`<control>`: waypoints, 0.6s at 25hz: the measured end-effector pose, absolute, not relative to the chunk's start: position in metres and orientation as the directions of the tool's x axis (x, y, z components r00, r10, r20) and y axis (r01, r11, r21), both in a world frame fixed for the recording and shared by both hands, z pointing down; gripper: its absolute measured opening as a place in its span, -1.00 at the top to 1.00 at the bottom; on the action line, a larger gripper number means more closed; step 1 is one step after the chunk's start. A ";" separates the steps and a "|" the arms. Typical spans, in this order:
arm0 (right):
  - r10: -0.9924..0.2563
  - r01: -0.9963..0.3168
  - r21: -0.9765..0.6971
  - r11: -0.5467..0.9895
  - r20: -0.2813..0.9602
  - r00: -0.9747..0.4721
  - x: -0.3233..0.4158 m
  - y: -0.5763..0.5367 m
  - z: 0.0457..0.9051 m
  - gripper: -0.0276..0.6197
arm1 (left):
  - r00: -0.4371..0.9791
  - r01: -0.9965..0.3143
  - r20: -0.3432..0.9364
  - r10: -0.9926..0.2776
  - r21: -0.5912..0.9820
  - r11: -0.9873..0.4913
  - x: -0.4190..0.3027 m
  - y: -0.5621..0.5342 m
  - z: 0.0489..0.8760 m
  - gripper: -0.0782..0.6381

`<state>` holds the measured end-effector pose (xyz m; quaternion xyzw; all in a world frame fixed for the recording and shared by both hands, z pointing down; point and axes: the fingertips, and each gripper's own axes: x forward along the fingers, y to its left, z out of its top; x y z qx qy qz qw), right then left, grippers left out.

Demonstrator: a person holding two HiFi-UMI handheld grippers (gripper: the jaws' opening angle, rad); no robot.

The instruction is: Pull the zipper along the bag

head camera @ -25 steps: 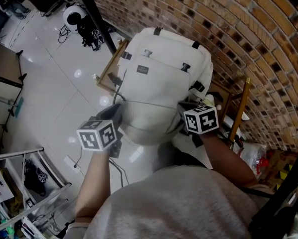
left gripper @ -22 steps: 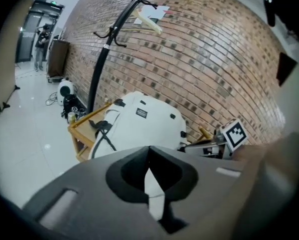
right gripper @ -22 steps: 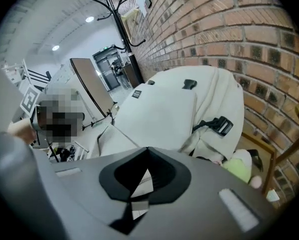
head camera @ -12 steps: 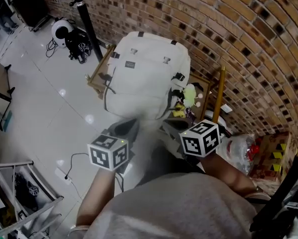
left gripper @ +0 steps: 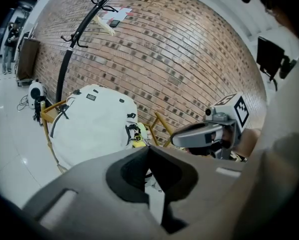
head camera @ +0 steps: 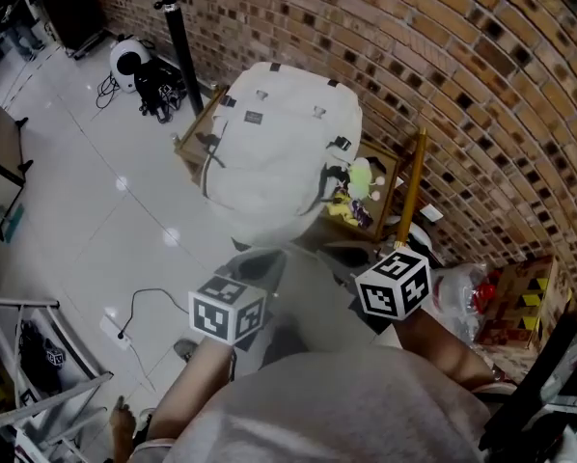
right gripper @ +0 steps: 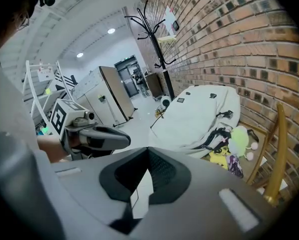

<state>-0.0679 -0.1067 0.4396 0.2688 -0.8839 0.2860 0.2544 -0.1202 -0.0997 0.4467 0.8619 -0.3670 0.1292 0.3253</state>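
Left gripper (left gripper: 148,150) and right gripper (right gripper: 148,153) have their jaws together and empty, well apart from the white backpack (head camera: 284,152). An unbraced zipper pull could drag it off its wooden frame (head camera: 410,186).

One white bag (head camera: 279,152), one black coat stand (head camera: 180,37), one green plush toy (head camera: 362,176), two claws: left claw (left gripper: 148,149), right claw (right gripper: 148,151).
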 end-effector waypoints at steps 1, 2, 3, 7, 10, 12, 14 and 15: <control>-0.332 -0.619 -0.374 0.690 0.597 -0.731 -0.064 -0.100 0.439 0.91 | 0.692 -0.721 0.466 -0.551 0.463 -0.515 -0.118 -0.093 0.445 0.78; -0.333 -0.618 -0.382 0.687 0.591 -0.735 -0.058 -0.092 0.439 0.91 | 0.687 -0.727 0.471 -0.554 0.460 -0.510 -0.115 -0.084 0.444 0.78; -0.334 -0.617 -0.390 0.683 0.584 -0.739 -0.052 -0.082 0.438 0.91 | 0.681 -0.733 0.476 -0.557 0.458 -0.504 -0.111 -0.074 0.441 0.78; -0.348 -0.613 -0.411 0.674 0.555 -0.756 -0.030 -0.020 0.436 0.91 | 0.666 -0.746 0.484 -0.567 0.441 -0.499 -0.095 -0.012 0.434 0.78; -0.364 -0.606 -0.402 0.687 0.531 -0.765 -0.008 0.041 0.436 0.91 | 0.656 -0.755 0.488 -0.575 0.415 -0.508 -0.072 0.049 0.434 0.78; -0.367 -0.597 -0.394 0.699 0.519 -0.772 0.013 0.085 0.435 0.91 | 0.642 -0.767 0.496 -0.585 0.398 -0.504 -0.053 0.093 0.434 0.78; -0.363 -0.583 -0.386 0.715 0.508 -0.781 0.034 0.132 0.437 0.91 | 0.629 -0.777 0.492 -0.602 0.382 -0.499 -0.033 0.138 0.433 0.78; -0.360 -0.576 -0.382 0.723 0.504 -0.785 0.044 0.155 0.438 0.91 | 0.622 -0.783 0.486 -0.614 0.376 -0.496 -0.024 0.161 0.432 0.78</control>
